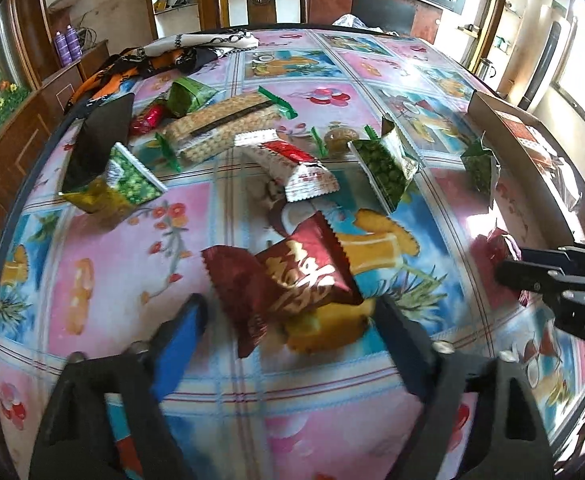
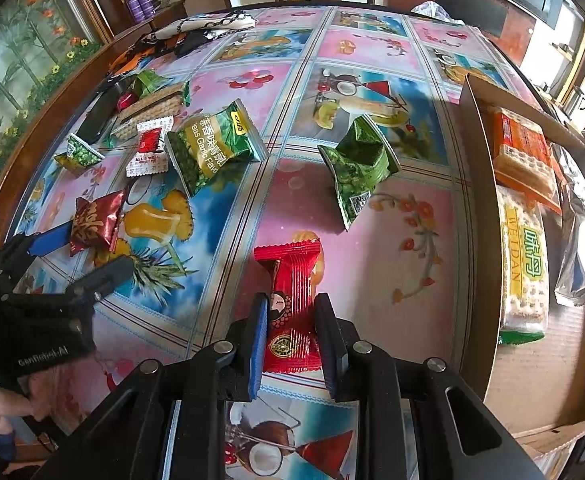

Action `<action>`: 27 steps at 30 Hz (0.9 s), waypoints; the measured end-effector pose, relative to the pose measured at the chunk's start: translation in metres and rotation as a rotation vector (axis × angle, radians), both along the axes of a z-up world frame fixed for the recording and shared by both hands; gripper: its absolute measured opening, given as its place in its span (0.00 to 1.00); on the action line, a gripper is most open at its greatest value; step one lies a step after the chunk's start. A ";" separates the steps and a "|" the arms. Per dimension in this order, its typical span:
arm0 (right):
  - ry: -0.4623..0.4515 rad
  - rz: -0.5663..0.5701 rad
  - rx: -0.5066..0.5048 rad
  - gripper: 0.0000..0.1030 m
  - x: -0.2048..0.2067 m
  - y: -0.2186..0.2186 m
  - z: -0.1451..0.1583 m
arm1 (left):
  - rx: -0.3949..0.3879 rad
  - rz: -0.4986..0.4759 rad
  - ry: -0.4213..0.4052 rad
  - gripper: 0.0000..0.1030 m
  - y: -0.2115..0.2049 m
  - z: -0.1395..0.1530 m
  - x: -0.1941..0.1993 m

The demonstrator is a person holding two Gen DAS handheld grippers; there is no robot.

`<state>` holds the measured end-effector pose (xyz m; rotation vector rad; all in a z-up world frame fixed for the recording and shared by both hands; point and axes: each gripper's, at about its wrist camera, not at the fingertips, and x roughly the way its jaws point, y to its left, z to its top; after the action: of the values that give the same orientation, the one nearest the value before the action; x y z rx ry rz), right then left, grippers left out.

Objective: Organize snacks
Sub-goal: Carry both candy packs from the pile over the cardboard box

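- The left gripper (image 1: 288,320) has its jaws spread on either side of the maroon pack (image 1: 288,284), low in the left wrist view. The pack sits between them but the pads do not look to press it yet.
- To take it well, I judge the jaws should settle lower and centre on the pack's body, not its crimped ends, before they squeeze; the foil looks slick and puffy and could squirt out.
- In the right wrist view the right gripper (image 2: 290,332) pinches the red candy (image 2: 290,304) across its middle, at lower centre. The jaws stand nearly together on the wrapper, and the grip looks square.
- At the far right of that view stands the box (image 2: 474,216), its near wall upright, with the cracker packs (image 2: 526,248) already inside. The candy must clear that wall, so I would lift first and then travel right.
- Open worktop (image 2: 372,272) lies between candy and box. Only the crumpled green pack (image 2: 358,168) sits near the path, above it in the frame.
- At upper left more snacks crowd together: green pea pack (image 2: 212,148), white-red sachet (image 2: 148,152), wafer pack (image 2: 148,112). Room is tight there.
- The worktop's edge curves close behind that cluster, so nudged packs could slide off.
- The two grippers are well apart, and neither blocks the other.
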<state>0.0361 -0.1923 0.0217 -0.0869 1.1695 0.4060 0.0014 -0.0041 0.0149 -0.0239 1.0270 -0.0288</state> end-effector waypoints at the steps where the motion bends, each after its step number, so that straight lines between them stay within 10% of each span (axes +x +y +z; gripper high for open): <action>1: 0.003 -0.001 0.006 0.24 0.000 -0.001 0.000 | -0.016 -0.002 0.003 0.71 0.003 0.001 -0.001; 9: 0.013 -0.006 0.028 0.23 -0.004 -0.006 0.000 | -0.095 0.010 0.016 0.74 0.021 0.014 -0.015; 27: 0.016 -0.007 0.024 0.23 -0.009 -0.009 0.000 | 0.129 -0.219 0.009 0.88 -0.007 0.009 0.016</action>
<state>0.0272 -0.2013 0.0217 -0.0589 1.1805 0.4153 0.0174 -0.0107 0.0240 0.2063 1.0355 -0.1619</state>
